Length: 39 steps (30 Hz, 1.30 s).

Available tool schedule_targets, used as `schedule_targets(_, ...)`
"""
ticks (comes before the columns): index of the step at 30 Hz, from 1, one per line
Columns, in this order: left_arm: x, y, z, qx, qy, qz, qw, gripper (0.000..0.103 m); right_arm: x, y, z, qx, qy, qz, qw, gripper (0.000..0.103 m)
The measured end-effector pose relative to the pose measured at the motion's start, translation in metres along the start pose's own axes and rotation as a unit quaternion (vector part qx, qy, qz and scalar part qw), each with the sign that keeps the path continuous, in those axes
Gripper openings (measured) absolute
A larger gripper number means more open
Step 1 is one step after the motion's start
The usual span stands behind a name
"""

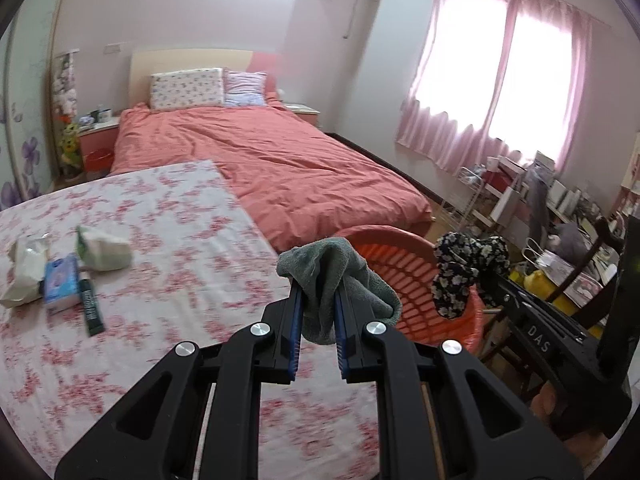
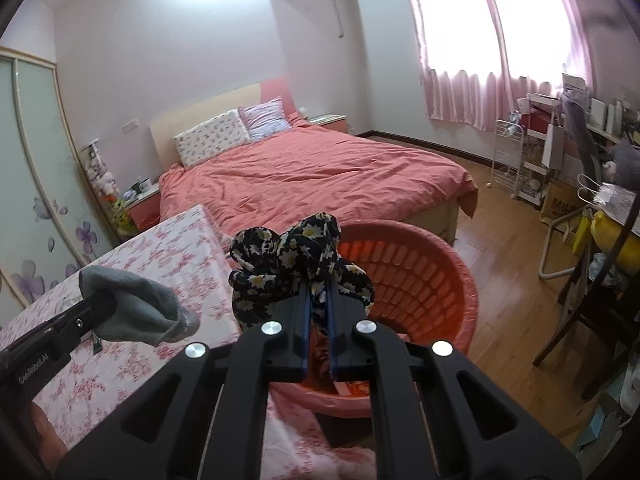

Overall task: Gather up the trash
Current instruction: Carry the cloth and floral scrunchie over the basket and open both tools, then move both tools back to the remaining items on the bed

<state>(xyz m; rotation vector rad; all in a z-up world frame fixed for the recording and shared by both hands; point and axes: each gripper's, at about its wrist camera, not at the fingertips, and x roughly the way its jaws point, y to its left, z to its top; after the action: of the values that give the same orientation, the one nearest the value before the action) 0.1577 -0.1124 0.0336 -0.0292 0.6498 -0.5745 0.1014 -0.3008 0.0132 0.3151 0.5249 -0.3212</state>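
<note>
Left gripper (image 1: 318, 300) clamped on a grey-green sock (image 1: 336, 276), cloth bunched over and between the blue pads, hanging just past the fingertips. Right gripper (image 2: 318, 292) pinched tight on a black floral cloth (image 2: 288, 260) (daisy print, wadded into a lump above the fingertips). Just ahead of and below both grippers, an orange slatted basket (image 2: 432, 276), standing on the wood floor beside the table's edge; floral cloth held over its near rim, sock held just left of it. Far to the left of the left gripper, on the pink floral tablecloth (image 1: 180, 240): a crumpled white wrapper (image 1: 24, 272), a blue tissue pack (image 1: 60, 280), a green-and-white pouch (image 1: 102, 248), and a dark green tube (image 1: 91, 306), possibly a marker, too blurred to tell. Beyond the basket, a bed with a salmon cover (image 1: 280, 160).
</note>
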Motion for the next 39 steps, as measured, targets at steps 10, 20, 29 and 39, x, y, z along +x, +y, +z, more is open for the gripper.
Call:
schedule_targets(10,0.030,-0.032,0.001,0.019,0.016,-0.027,0.9993,0.014,0.010,-0.037,0.008,0.032,-0.007,-0.013,0.999,0.008)
schedule_targets(20,0.061,-0.053,0.002,0.026,0.038,-0.039,0.9982,0.014,0.033,-0.061,0.024,0.054,-0.009,-0.014,0.998,0.008)
schedule_targets(29,0.083,-0.053,-0.006,0.021,0.071,-0.026,0.9969,0.038,0.061,-0.067,0.021,0.064,0.019,0.006,0.998,0.033)
schedule_targets(39,0.070,-0.029,-0.013,0.014,0.071,0.020,0.9972,0.060,0.063,-0.060,0.011,0.049,0.028,-0.013,0.998,0.053)
